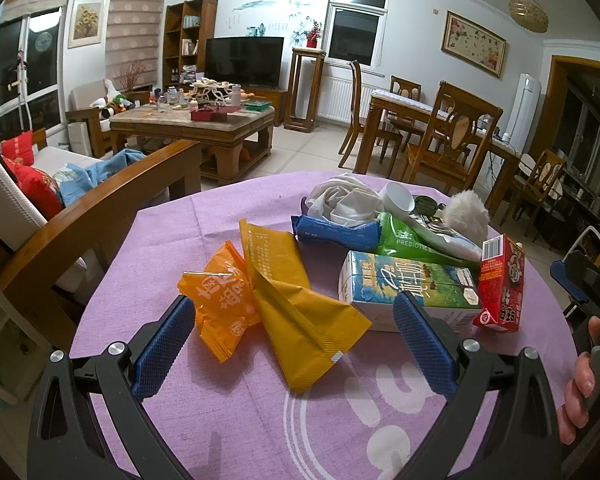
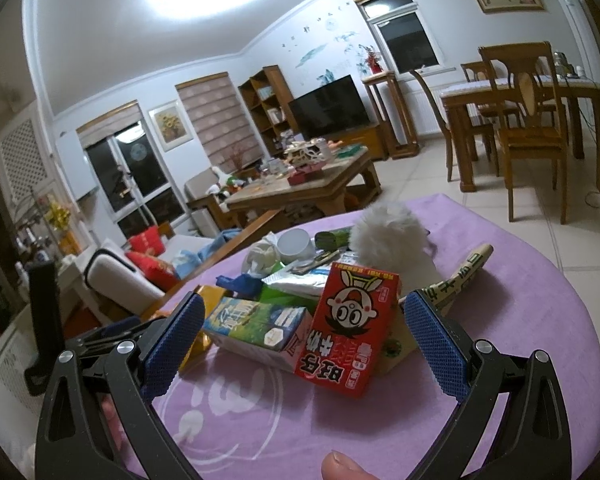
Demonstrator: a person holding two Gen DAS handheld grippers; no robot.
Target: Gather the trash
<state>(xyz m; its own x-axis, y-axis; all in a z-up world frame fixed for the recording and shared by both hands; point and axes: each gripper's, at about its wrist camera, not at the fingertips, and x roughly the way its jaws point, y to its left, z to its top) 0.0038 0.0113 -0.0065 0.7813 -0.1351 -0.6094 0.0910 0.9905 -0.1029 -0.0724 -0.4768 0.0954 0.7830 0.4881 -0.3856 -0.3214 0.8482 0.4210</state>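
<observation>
A pile of trash lies on a round table under a purple cloth (image 1: 228, 412). In the left wrist view my left gripper (image 1: 296, 340) is open, its blue pads on either side of an orange wrapper (image 1: 224, 300) and a yellow wrapper (image 1: 300, 316). Behind them lie a milk carton (image 1: 408, 286), a red drink box (image 1: 502, 284), a green pouch (image 1: 404, 240), a blue packet (image 1: 336, 232) and crumpled white plastic (image 1: 348, 196). My right gripper (image 2: 302, 336) is open around the red drink box (image 2: 352, 336) and the milk carton (image 2: 256, 326), touching neither.
A white fluffy ball (image 2: 388, 236) and a white cup (image 2: 296, 246) sit at the back of the pile. A wooden sofa arm (image 1: 100, 208) runs left of the table. Beyond stand a coffee table (image 1: 192, 120) and dining chairs (image 1: 444, 140). A person's fingers (image 1: 580, 396) hold the other gripper's handle.
</observation>
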